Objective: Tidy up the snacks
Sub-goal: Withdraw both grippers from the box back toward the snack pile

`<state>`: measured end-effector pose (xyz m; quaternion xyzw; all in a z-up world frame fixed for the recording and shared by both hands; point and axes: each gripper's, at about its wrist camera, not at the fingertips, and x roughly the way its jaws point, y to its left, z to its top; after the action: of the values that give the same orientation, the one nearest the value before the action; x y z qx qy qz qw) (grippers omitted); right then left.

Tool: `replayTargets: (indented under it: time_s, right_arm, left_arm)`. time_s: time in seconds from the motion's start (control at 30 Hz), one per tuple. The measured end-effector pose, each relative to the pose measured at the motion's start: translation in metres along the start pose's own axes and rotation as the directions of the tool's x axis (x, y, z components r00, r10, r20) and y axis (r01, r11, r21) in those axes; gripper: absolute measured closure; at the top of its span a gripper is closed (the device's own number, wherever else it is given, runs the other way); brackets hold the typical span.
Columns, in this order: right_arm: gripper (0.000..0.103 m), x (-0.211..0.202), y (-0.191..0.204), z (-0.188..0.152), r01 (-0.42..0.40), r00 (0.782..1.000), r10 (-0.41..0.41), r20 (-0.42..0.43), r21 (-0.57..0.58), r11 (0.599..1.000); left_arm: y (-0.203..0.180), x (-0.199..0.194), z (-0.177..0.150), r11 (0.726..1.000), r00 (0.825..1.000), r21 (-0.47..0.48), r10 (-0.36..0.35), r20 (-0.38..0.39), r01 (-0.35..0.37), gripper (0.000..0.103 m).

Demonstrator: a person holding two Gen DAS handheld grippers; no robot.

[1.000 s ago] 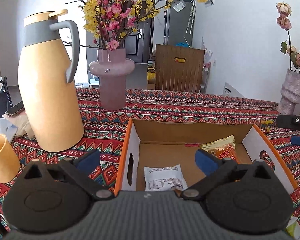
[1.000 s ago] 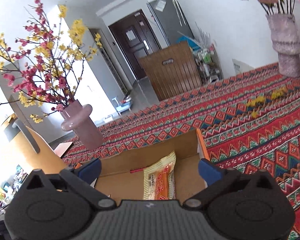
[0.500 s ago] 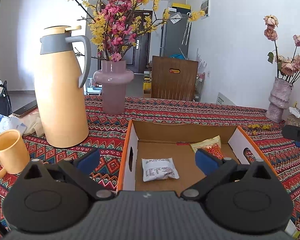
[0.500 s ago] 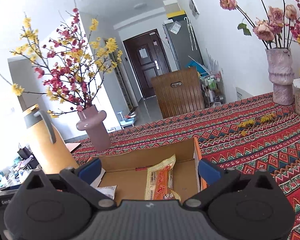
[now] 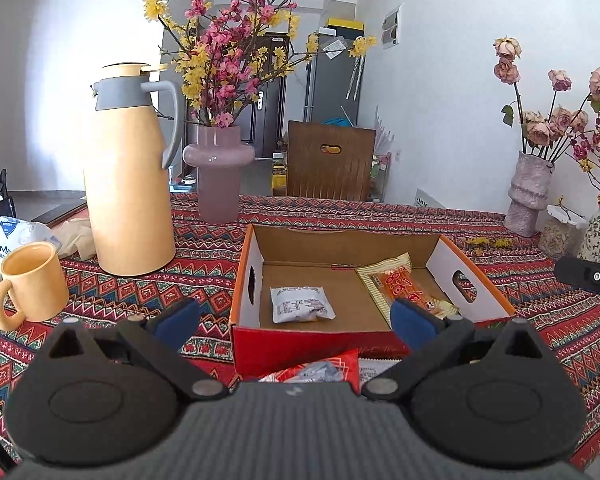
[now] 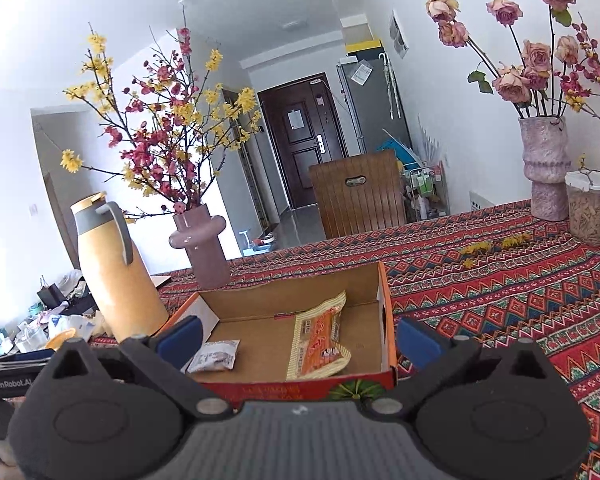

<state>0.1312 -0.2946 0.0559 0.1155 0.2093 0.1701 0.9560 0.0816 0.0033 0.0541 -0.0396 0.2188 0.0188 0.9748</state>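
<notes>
the cardboard box [image 5: 256, 264] holds a white packet [image 5: 300, 304] and an orange snack bag [image 5: 400, 286]; both the left gripper [image 5: 294, 320] and right gripper [image 6: 298, 340] have fingers spread apart, empty.

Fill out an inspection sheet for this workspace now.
Surface: patterned tablecloth.
Job's things: open cardboard box holds white packet and orange packet, apart; red packet lies outside, before the box.
Clutter: thermos jug, yellow mug, pink vase, rose vase, lidded jar.
Grippers: left gripper and right gripper open, empty.
Cables: nothing seen.
Surroundings: wooden chair, dark door.
</notes>
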Motion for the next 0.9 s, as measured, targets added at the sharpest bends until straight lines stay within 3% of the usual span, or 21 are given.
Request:
replayTargets:
  time_s: [0.6, 0.9]
  right_arm:
    - [0.000, -0.051, 0.002, -0.048, 0.008, 1.000, -0.009, -0.015, -0.023, 1.000]
    - [0.000, -0.064, 0.000, -0.065, 0.072, 0.997, -0.073, -0.036, -0.036, 0.997]
  left_arm:
    - [0.005, -0.043, -0.043, 1.000, 1.000, -0.013, 0.002, 0.002, -0.002, 0.000]
    - [0.005, -0.053, -0.057, 1.000, 1.000, -0.008, -0.010, -0.002, 0.010, 0.000]
